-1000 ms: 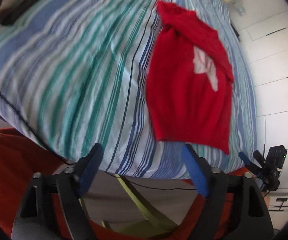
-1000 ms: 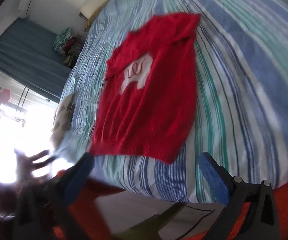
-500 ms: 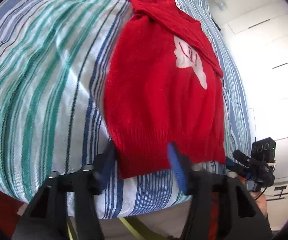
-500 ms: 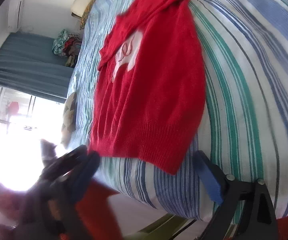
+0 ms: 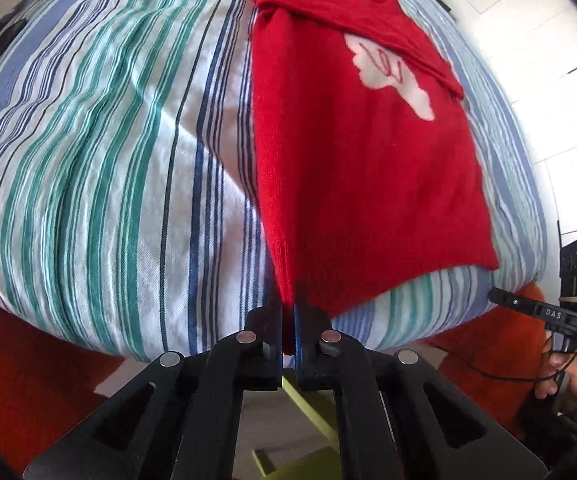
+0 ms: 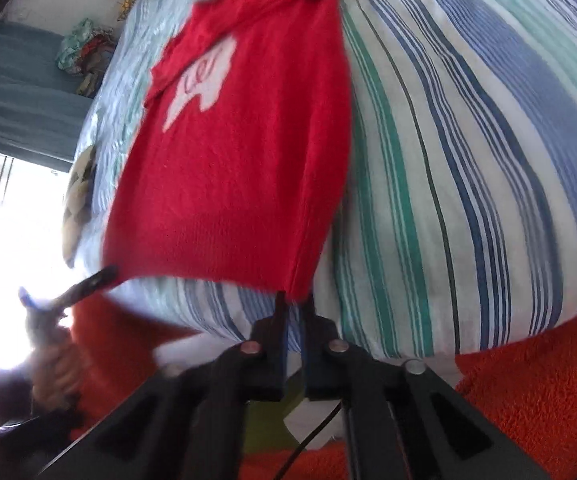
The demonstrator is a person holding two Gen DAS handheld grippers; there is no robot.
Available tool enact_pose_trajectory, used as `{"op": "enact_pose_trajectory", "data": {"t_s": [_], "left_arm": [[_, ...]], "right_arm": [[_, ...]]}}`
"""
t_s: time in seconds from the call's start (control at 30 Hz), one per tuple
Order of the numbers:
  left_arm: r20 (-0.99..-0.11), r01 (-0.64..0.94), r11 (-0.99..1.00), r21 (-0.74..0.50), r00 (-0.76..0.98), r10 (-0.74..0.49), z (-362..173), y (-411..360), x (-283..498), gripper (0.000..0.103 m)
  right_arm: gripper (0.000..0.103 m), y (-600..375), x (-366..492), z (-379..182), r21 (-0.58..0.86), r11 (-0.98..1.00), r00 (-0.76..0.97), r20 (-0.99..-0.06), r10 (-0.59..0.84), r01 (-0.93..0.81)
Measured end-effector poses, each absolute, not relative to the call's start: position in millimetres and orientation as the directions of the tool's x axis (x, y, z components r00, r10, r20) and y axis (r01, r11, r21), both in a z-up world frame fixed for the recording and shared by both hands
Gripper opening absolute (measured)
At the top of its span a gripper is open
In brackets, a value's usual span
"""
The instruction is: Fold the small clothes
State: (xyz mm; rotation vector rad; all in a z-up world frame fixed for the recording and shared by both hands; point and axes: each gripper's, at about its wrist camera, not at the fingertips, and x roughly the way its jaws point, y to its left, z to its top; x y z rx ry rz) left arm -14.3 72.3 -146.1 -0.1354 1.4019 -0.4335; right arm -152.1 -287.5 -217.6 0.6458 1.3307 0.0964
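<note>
A red sweater (image 5: 368, 184) with a white motif (image 5: 392, 76) lies flat on the striped bedspread (image 5: 100, 168), its hem at the near edge of the bed. The left gripper (image 5: 288, 320) is clamped on the hem's left corner, red fabric caught between its closed fingers. The right gripper (image 6: 294, 304) is pinched on the hem's right corner (image 6: 300, 280), and the hem between the two corners lifts slightly off the cover.

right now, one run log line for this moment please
phase: grasp hem | left gripper: shut on red sweater corner | right gripper: shut on other corner | sweater on striped bed
</note>
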Motion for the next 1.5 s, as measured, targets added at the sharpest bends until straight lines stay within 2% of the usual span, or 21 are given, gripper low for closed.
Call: {"op": "enact_pose_trajectory", "data": {"t_s": [0.1, 0.2, 0.27, 0.3, 0.33, 0.37, 0.4, 0.43, 0.53, 0.57, 0.6, 0.63, 0.83, 1.03, 1.17, 1.23, 1.27, 1.3, 1.37, 1.43, 1.5], "left_arm": [[-0.927, 0.18, 0.922, -0.344, 0.093, -0.364, -153, 73, -9, 0.001], [-0.935, 0.197, 0.927, -0.318, 0.097, -0.342, -154, 69, -8, 0.002], [-0.93, 0.201, 0.923, -0.328, 0.1, -0.353, -155, 71, -8, 0.002], [-0.927, 0.199, 0.92, -0.338, 0.101, -0.362, -158, 66, -6, 0.002], [-0.923, 0.195, 0.917, -0.347, 0.1, -0.371, -159, 68, -5, 0.002], [-0.92, 0.192, 0.914, -0.357, 0.1, -0.38, -159, 70, -5, 0.002], [-0.916, 0.19, 0.911, -0.365, 0.1, -0.388, -159, 71, -4, 0.002], [-0.914, 0.19, 0.909, -0.37, 0.1, -0.393, -159, 71, -3, 0.002], [-0.911, 0.193, 0.906, -0.376, 0.099, -0.399, -158, 73, -3, 0.002], [-0.912, 0.194, 0.906, -0.376, 0.098, -0.399, -158, 73, -3, 0.002], [-0.911, 0.194, 0.906, -0.377, 0.099, -0.4, -156, 73, -3, 0.002], [-0.91, 0.199, 0.905, -0.376, 0.104, -0.401, -153, 76, -5, 0.002], [-0.943, 0.217, 0.932, -0.291, 0.099, -0.318, -156, 66, -10, 0.002], [-0.97, 0.211, 0.952, -0.223, 0.051, -0.239, -180, 57, -2, 0.003], [-0.98, 0.248, 0.955, -0.166, 0.07, -0.188, -173, 50, -5, 0.013], [-0.986, 0.272, 0.954, -0.125, 0.075, -0.151, -162, 49, -12, 0.04], [-0.989, 0.284, 0.955, -0.091, 0.086, -0.12, -153, 52, -15, 0.06], [-0.991, 0.297, 0.954, -0.038, 0.113, -0.074, -141, 59, -16, 0.063], [-0.979, 0.317, 0.945, 0.075, 0.203, 0.01, -108, 70, -16, 0.061], [-0.947, 0.337, 0.933, 0.128, 0.322, 0.014, -61, 71, -2, 0.061], [-0.899, 0.379, 0.918, 0.118, 0.432, -0.063, -12, 55, 22, 0.071]], "right_arm": [[0.0, -293, -161, -231, 0.469, 0.815, 0.238, -0.882, 0.407, 0.341], [0.0, -289, -160, -217, 0.465, 0.837, 0.278, -0.878, 0.391, 0.29], [0.006, -286, -159, -201, 0.46, 0.85, 0.324, -0.87, 0.372, 0.258], [0.011, -287, -158, -195, 0.471, 0.845, 0.348, -0.859, 0.375, 0.252], [0.032, -290, -158, -190, 0.493, 0.834, 0.373, -0.843, 0.388, 0.247], [0.059, -291, -157, -188, 0.511, 0.825, 0.402, -0.826, 0.395, 0.24], [0.069, -295, -153, -186, 0.515, 0.823, 0.428, -0.817, 0.387, 0.239], [0.073, -298, -150, -187, 0.513, 0.822, 0.451, -0.812, 0.371, 0.248], [0.072, -309, -133, -202, 0.559, 0.788, 0.476, -0.784, 0.399, 0.259], [0.052, -308, -124, -213, 0.599, 0.763, 0.451, -0.767, 0.457, 0.245], [0.025, -307, -115, -225, 0.629, 0.742, 0.401, -0.757, 0.517, 0.232], [0.006, -303, -112, -232, 0.6, 0.759, 0.35, -0.788, 0.507, 0.251], [0.005, -306, -143, -189, 0.426, 0.872, 0.288, -0.889, 0.355, 0.242], [0.005, -311, -137, -225, 0.385, 0.865, 0.226, -0.919, 0.324, 0.323], [0.005, -305, -139, -223, 0.356, 0.884, 0.24, -0.926, 0.29, 0.304], [0.016, -300, -136, -217, 0.339, 0.897, 0.249, -0.929, 0.272, 0.282], [0.025, -301, -138, -213, 0.34, 0.898, 0.246, -0.929, 0.275, 0.279], [0.031, -299, -140, -210, 0.341, 0.898, 0.241, -0.93, 0.279, 0.278], [0.052, -296, -146, -199, 0.351, 0.895, 0.244, -0.926, 0.288, 0.276], [0.057, -300, -158, -182, 0.327, 0.902, 0.277, -0.928, 0.25, 0.28], [0.062, -306, -173, -159, 0.276, 0.92, 0.343, -0.923, 0.173, 0.279]]}}
